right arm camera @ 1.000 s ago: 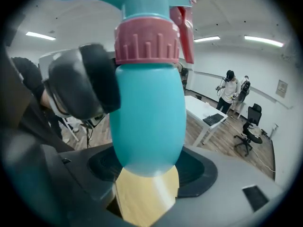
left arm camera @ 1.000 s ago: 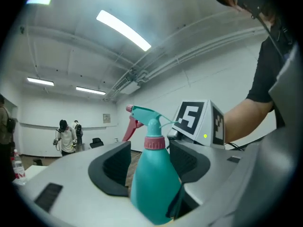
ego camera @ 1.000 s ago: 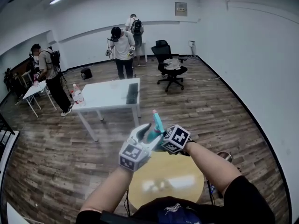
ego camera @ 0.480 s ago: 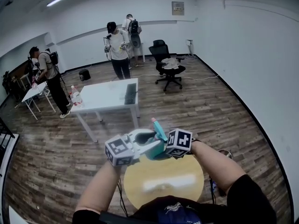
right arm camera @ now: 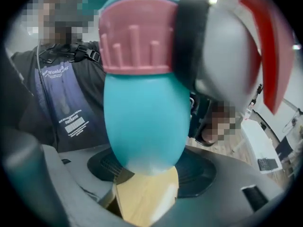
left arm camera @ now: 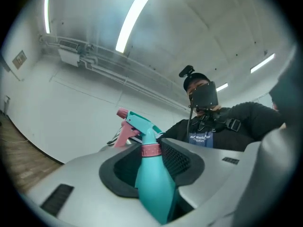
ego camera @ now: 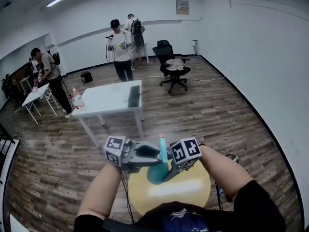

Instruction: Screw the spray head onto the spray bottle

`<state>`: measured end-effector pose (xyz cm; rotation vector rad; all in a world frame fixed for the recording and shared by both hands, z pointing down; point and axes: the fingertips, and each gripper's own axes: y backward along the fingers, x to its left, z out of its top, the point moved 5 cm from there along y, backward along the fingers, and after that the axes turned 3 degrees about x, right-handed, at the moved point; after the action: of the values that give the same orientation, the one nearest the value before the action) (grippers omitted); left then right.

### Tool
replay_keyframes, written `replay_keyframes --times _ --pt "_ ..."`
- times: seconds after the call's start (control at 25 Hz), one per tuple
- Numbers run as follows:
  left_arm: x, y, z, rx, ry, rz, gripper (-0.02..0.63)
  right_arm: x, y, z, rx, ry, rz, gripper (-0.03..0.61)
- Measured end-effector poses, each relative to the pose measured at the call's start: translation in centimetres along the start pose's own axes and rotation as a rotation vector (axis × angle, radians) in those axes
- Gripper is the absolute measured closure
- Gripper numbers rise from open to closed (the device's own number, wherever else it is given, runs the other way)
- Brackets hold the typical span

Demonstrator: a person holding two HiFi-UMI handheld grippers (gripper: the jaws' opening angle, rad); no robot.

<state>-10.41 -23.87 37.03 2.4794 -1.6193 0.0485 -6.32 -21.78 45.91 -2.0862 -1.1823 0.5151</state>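
So right tongs [right arm camera: 147,176] clamp the teal plastic spray bottle [right arm camera: 142,117], left tongs [left arm camera: 150,167] just closed on its pink collar [left arm camera: 151,150].

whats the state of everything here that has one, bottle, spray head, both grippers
spray bottle: cap end up, held by both grippers
spray head: on the bottle's neck; how tight, cannot tell
left gripper: jaws have just been closing, now shut on the spray head at its pink collar
right gripper: shut on the spray bottle's body
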Motion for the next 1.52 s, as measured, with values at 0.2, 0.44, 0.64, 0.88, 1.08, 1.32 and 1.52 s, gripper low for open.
replay_keyframes --times 0.2,0.44,0.64,0.88,1.08,1.32,1.52 --pt "1.9 2.4 1.1 -0.014 -0.206 0.576 0.423 -5.0 2.9 -2.2 -0.054 -0.292 -0.282 0.23" --pt "2.3 0.5 2.2 0.068 -0.377 0.905 0.396 -7.6 3.5 -4.6 0.062 -0.464 -0.5 0.23" --pt "3.1 -0.3 2.4 0.179 -0.374 0.91 0.346 -6.9 1.2 -3.9 0.106 -0.407 -0.446 0.23" --pt "3.2 -0.4 2.6 0.159 -0.336 0.738 0.376 -6.2 1.2 -3.2 0.102 -0.333 -0.373 0.232" --pt "2.1 -0.8 3.5 0.149 -0.273 0.619 0.38 -5.7 1.0 -2.8 0.109 -0.283 -0.325 0.233" --pt "1.3 -1.1 3.0 0.138 -0.261 0.554 0.38 -4.4 0.7 -1.8 0.1 -0.234 -0.297 0.233" --pt "1.8 -0.6 3.7 0.061 -0.281 0.627 0.351 -5.2 1.3 -2.4 0.037 -0.273 -0.305 0.233"
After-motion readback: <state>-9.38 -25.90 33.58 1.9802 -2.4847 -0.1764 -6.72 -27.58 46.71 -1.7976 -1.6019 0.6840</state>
